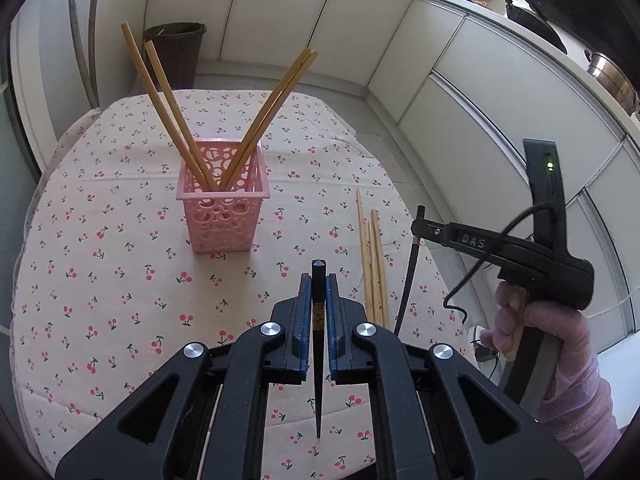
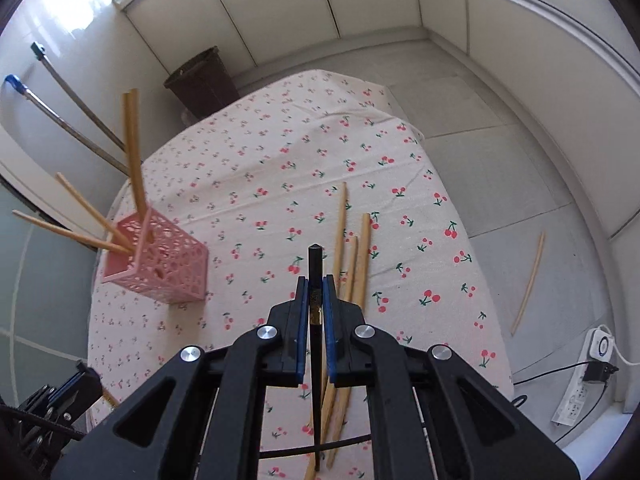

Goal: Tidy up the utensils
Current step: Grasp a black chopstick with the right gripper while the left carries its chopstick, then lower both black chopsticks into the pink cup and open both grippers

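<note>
Currently, both grippers are closed, each on one black chopstick. In the left wrist view, the left gripper [image 1: 319, 280] sits at lower centre with its blue-padded fingers [image 1: 306, 300] clamped on a black chopstick [image 1: 319, 380]; the blunt end projects just past the fingertips and the pointed end runs down toward the bottom of the frame. At the right of this view, the right gripper [image 1: 420, 228], carried by a gloved hand [image 1: 532, 328], grips a second black chopstick [image 1: 408, 280] that hangs down over the cloth. In the right wrist view, that gripper [image 2: 315, 284] appears at lower centre, pads pressed against the dark chopstick. A pink perforated basket [image 1: 223, 204] stands upright on the cherry-print tablecloth [image 1: 120, 240] at centre left and holds four wooden chopsticks [image 1: 172, 112], two leaning to the left and two to the right. Three light wooden chopsticks [image 1: 374, 264] lie side by side on the cloth, right of the basket. One more wooden chopstick [image 2: 529, 282] lies on the floor at the right of the right wrist view.
</note>
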Demonstrator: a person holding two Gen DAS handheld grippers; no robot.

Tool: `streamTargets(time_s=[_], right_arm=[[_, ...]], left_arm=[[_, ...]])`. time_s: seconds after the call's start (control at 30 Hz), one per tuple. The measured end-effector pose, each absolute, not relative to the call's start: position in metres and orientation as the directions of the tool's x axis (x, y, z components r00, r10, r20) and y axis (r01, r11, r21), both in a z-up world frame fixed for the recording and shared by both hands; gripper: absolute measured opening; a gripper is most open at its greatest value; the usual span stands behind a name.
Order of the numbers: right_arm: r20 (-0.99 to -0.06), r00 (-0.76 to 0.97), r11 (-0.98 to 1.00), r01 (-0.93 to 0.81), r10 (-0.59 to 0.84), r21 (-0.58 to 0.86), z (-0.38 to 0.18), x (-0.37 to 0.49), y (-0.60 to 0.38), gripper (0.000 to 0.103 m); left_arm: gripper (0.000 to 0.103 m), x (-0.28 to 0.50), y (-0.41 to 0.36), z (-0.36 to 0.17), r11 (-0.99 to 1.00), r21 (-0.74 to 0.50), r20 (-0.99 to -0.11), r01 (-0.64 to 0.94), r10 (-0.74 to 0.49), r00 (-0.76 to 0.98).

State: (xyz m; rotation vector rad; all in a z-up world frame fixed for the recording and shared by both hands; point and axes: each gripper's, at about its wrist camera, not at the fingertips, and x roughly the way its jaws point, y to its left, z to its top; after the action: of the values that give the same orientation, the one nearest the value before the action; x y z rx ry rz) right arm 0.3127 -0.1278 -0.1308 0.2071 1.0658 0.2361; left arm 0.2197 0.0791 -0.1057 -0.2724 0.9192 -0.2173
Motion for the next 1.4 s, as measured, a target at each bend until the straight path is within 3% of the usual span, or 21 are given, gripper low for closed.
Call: streamTargets(time_s=[0.37, 0.73, 0.93, 1.13, 1.27, 1.4], right_arm=[[-0.725, 0.575, 0.925, -0.206, 0.379, 0.320, -0.053, 0.274, -0.120, 0.007], [-0.599, 0.672, 0.895, -0.257, 0.437, 0.365, 0.019, 0.303, -0.102, 0.007], [-0.554, 0.702, 0.889, -0.278, 0.447, 0.365, 0.030, 0.316, -0.082, 0.007], [-0.550, 0.698, 0.881, -0.279, 0.459, 0.381, 0.019, 0.328, -0.063, 0.007], [-0.551, 0.697, 0.882, -0.279, 0.458, 0.381, 0.013, 0.332, -0.055, 0.007], [-0.549, 0.705, 0.885, -0.264, 0.449, 0.384, 0.008, 0.333, -0.051, 0.007]], left_arm=[[0.006, 0.186, 0.100, -0.036, 0.953, -0.289, -0.621, 0.090, -0.258, 0.740], [0.006, 0.229, 0.146, 0.033, 0.945, -0.325, -0.486, -0.028, -0.141, 0.862], [0.006, 0.256, 0.161, 0.031, 0.949, -0.296, -0.495, -0.110, -0.053, 0.867], [0.008, 0.280, 0.168, -0.008, 0.949, -0.275, -0.546, -0.155, -0.021, 0.838], [0.021, 0.271, 0.187, -0.020, 0.919, -0.361, -0.547, -0.158, -0.071, 0.834], [0.023, 0.250, 0.200, -0.012, 0.900, -0.377, -0.528, -0.220, -0.014, 0.849]])
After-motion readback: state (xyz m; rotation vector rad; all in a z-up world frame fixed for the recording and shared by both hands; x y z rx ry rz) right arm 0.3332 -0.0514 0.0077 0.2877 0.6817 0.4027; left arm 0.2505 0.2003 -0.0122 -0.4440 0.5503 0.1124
